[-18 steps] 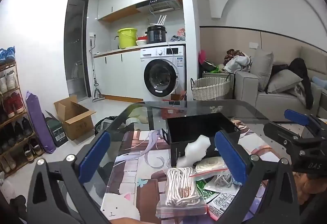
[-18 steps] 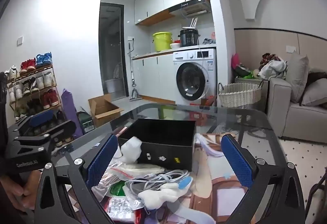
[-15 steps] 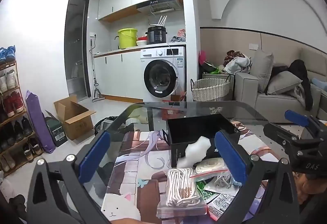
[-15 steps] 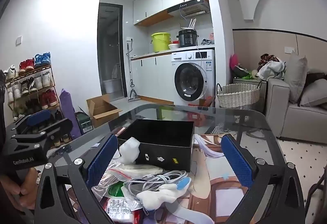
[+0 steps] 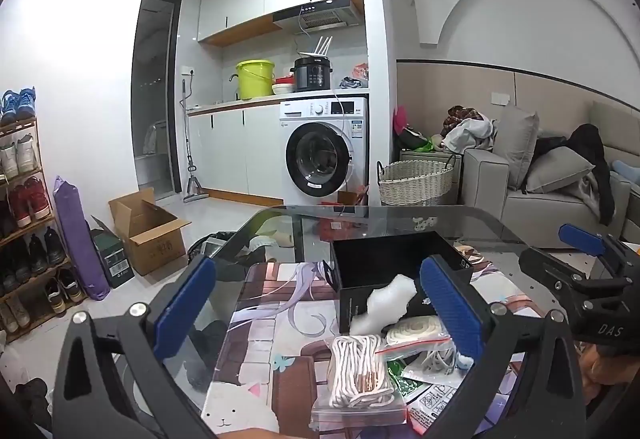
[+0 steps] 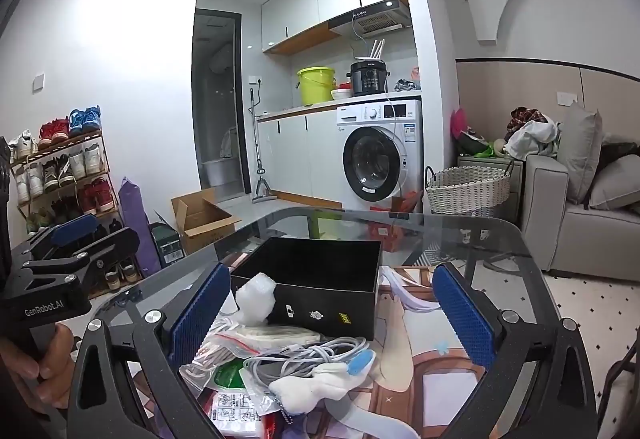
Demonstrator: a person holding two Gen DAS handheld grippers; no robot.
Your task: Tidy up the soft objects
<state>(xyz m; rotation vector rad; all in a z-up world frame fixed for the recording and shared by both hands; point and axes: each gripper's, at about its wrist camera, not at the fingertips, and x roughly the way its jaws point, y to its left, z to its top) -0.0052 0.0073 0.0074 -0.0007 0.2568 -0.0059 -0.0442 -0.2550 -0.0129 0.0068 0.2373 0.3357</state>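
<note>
Both my grippers, left (image 5: 316, 303) and right (image 6: 332, 311), gape wide and empty above the soft clutter beside the black box (image 6: 320, 279).

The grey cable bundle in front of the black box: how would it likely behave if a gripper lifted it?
The cable bundle lies in loose, untied loops, so it would probably sag and trail rather than lift as one piece. It looks thin and light. It rests on bags and beside a white plush, so strands might drag those along.
</note>
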